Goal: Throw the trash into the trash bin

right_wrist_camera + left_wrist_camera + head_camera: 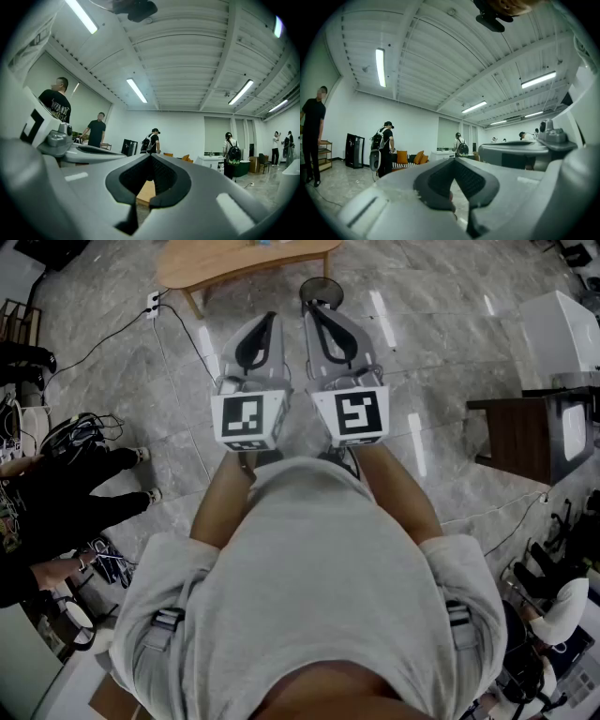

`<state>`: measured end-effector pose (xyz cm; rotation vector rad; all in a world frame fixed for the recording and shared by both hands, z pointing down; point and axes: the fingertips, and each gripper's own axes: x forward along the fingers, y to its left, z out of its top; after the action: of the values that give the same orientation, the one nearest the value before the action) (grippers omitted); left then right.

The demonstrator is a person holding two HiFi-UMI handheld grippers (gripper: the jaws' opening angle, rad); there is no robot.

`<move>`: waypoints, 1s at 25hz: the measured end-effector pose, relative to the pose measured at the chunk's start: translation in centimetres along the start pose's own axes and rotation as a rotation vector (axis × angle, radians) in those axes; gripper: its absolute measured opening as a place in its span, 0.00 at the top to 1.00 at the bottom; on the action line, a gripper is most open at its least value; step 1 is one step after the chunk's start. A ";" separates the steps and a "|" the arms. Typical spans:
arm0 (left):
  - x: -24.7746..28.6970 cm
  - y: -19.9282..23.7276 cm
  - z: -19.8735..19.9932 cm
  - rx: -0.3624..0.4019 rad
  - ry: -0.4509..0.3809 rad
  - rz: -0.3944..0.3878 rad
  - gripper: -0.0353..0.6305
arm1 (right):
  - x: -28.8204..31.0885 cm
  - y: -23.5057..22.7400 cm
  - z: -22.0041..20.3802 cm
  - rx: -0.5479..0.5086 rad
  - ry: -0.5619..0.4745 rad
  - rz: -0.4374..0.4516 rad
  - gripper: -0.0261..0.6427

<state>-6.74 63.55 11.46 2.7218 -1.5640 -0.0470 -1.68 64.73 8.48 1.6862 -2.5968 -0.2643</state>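
Two grippers, the left gripper [272,320] and the right gripper [311,310], are both pinched shut, and the black mesh trash bin [325,286] stands just past the right one (which hides its near rim), beside a wooden table [234,259] cut off up top.
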 end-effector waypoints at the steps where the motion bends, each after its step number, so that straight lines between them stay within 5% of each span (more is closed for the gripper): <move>1: -0.1 0.2 0.0 -0.003 -0.003 0.002 0.92 | 0.1 0.2 0.0 -0.002 -0.001 0.001 0.95; 16: -4.5 10.4 -1.9 -0.029 0.017 0.073 0.92 | 5.5 8.8 -0.7 -0.006 0.010 0.035 0.95; 25: -6.0 15.3 -3.9 -0.069 0.069 0.037 0.92 | 7.6 13.1 -2.6 0.036 0.071 0.009 0.95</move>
<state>-22.84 60.96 15.76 2.6122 -1.5638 -0.0074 -16.30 62.73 12.67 1.6624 -2.5724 -0.1552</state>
